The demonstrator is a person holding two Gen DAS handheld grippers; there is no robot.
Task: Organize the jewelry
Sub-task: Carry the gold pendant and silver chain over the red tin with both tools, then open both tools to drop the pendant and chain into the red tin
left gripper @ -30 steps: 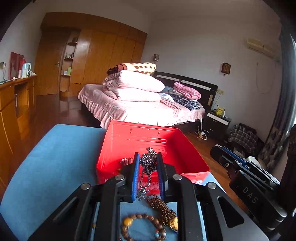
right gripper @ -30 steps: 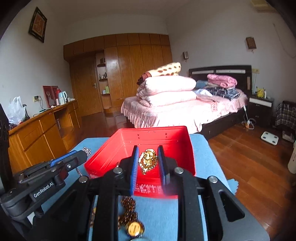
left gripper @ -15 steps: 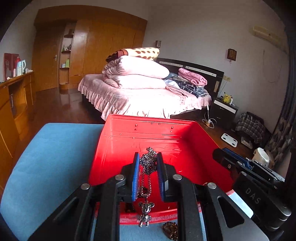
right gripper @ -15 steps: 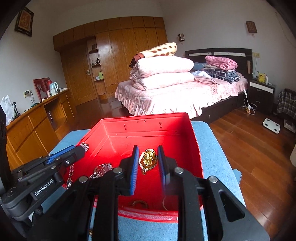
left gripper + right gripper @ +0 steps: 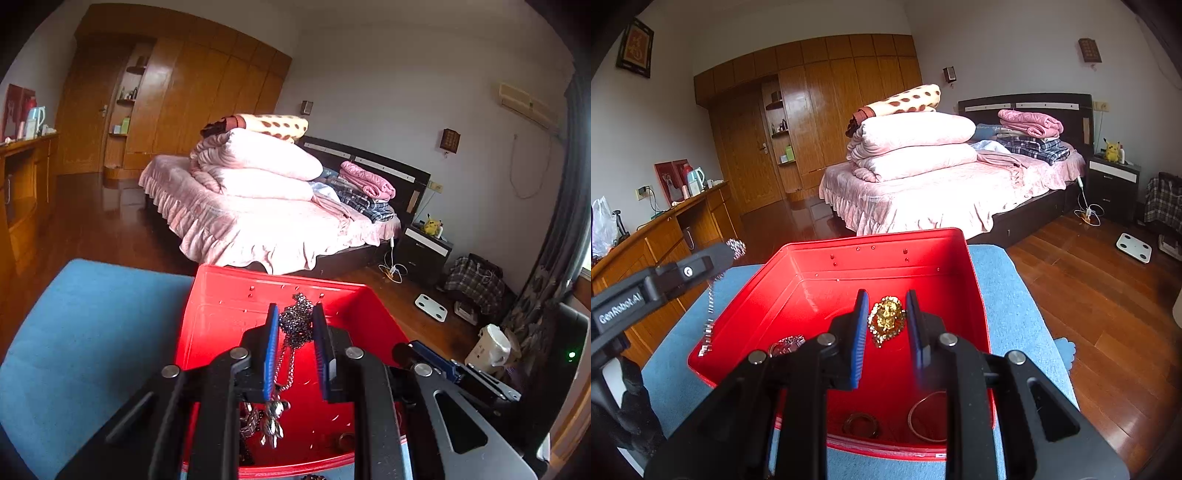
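Note:
A red box (image 5: 207, 317) (image 5: 971, 280) stands on a blue cloth. My left gripper (image 5: 295, 326) is shut on a silver chain necklace (image 5: 297, 325), whose chain and pendant hang down over the box's inside. My right gripper (image 5: 886, 319) is shut on a gold sequined ornament (image 5: 886, 319) and holds it above the box's floor. In the right wrist view the left gripper (image 5: 733, 251) reaches in from the left with the silver chain (image 5: 709, 325) dangling over the box's left wall. A silver watch (image 5: 785, 345), a dark ring (image 5: 860, 424) and a thin bangle (image 5: 927, 417) lie in the box.
The blue cloth (image 5: 92, 332) (image 5: 1008, 317) covers the table around the box. Behind it are a wooden floor (image 5: 1089, 314), a pink bed with stacked quilts (image 5: 923, 177), a wooden desk (image 5: 665, 236) on the left and a wardrobe wall.
Both grippers have moved forward with their jewelry, from over the cloth with loose bead bracelets to over the inside of the red box. Both stay shut.

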